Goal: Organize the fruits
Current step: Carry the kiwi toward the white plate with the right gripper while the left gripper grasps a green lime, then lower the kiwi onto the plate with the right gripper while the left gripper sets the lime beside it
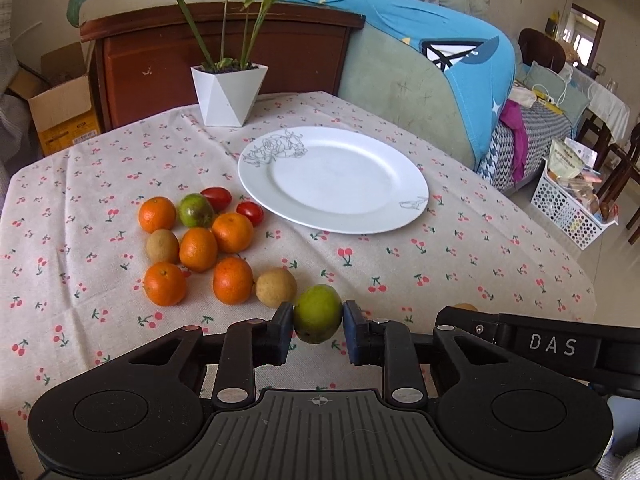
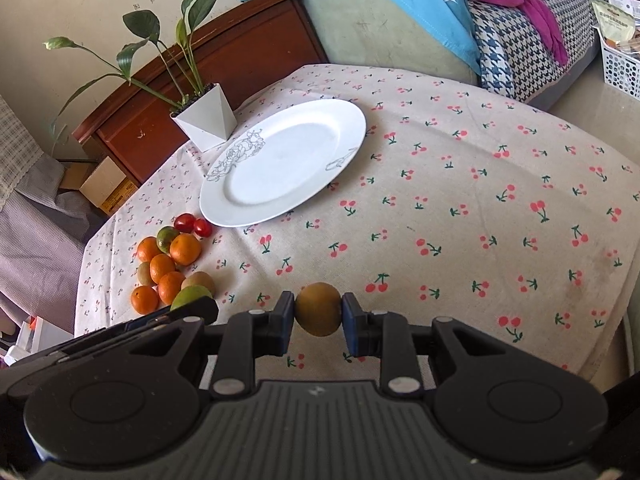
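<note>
My left gripper (image 1: pixel 318 316) is shut on a green fruit (image 1: pixel 318 312), just above the cloth near the front of the fruit pile. My right gripper (image 2: pixel 319 312) is shut on a brown round fruit (image 2: pixel 319 309), to the right of the left gripper. The pile holds several oranges (image 1: pixel 197 249), two red tomatoes (image 1: pixel 216 198), a green-red fruit (image 1: pixel 195 210) and brown fruits (image 1: pixel 276 287). It also shows in the right wrist view (image 2: pixel 172 264). An empty white plate (image 1: pixel 334 178) lies behind and right of the pile, also in the right wrist view (image 2: pixel 280 164).
A white pot with a leafy plant (image 1: pixel 228 94) stands at the table's back edge. A wooden cabinet (image 1: pixel 160 60) and a sofa with blue cloth (image 1: pixel 460 60) are behind. The right gripper's body (image 1: pixel 540 344) sits close on the left gripper's right. A white basket (image 1: pixel 572 204) stands on the floor.
</note>
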Available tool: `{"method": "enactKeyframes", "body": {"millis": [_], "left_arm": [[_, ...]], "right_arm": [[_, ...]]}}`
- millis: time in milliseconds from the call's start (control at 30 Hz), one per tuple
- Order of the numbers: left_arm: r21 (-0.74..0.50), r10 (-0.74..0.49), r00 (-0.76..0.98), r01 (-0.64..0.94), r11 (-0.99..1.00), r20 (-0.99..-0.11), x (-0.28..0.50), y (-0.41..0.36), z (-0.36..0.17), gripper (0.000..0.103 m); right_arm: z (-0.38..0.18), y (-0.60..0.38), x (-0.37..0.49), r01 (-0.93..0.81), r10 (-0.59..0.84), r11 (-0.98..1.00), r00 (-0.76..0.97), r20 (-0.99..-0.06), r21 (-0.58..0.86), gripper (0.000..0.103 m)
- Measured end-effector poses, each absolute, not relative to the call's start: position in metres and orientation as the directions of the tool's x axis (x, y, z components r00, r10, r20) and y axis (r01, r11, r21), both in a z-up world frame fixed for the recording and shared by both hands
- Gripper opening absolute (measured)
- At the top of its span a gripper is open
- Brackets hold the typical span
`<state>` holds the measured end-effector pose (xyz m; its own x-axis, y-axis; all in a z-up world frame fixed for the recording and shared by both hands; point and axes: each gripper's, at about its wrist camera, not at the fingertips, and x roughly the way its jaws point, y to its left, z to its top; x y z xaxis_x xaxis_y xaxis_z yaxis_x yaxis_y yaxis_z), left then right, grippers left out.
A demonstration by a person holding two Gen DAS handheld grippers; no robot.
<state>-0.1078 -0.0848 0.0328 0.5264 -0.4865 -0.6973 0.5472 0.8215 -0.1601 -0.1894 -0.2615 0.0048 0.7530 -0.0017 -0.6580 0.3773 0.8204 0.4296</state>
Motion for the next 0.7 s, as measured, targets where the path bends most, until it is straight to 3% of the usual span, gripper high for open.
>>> {"method": "enactKeyframes", "body": {"millis": [333, 700], "left_arm": [[-0.186, -0.497, 0.565, 0.518, 0.835, -0.659, -0.071, -0.085, 0.057, 0.024], [-0.178, -0.490, 0.550, 0.523, 0.833, -0.676, -0.032, -0.105, 0.051, 0.024]], "right_arm": [[0.034, -0.268, -0.148, 0.239, 0.059, 0.867, 0.821, -0.567, 0.436, 0.025], [0.027, -0.290, -0.091, 0.236, 0.084, 0.866, 0.801, -0.592, 0.442, 0.025]]}}
